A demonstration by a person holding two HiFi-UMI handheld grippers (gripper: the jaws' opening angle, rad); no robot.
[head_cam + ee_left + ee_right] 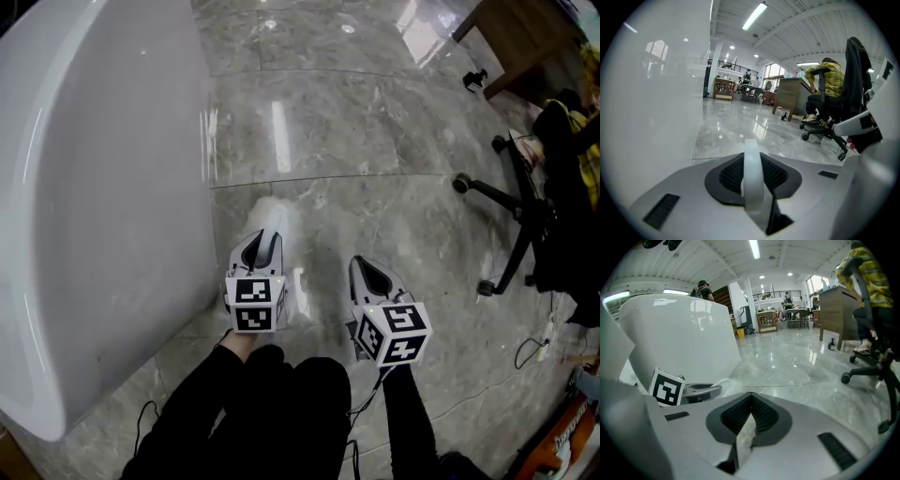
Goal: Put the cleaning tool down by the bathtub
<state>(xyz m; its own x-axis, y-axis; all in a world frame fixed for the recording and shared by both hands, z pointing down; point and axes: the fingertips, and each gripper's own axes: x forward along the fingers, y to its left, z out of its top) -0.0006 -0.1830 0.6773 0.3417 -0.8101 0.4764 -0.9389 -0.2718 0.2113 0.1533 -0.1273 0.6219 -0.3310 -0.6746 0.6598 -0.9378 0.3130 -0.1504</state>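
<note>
Left gripper [266, 239]: clamped on the white cleaning tool [273, 216], low over the floor [375, 141], just right of the bathtub [103, 187].
Right gripper [367, 270]: jaws together, empty.
Risk: released too high, the tool may bounce and slide away from the tub.

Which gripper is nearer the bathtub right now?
Left. The left gripper hangs close beside the bathtub wall; the right gripper is farther out over the floor.

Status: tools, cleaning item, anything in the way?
Left tool shut on white strip of cleaning item. Right tool pinching its thin whitish edge. Item low beside bathtub. Nothing seen in the way.
</note>
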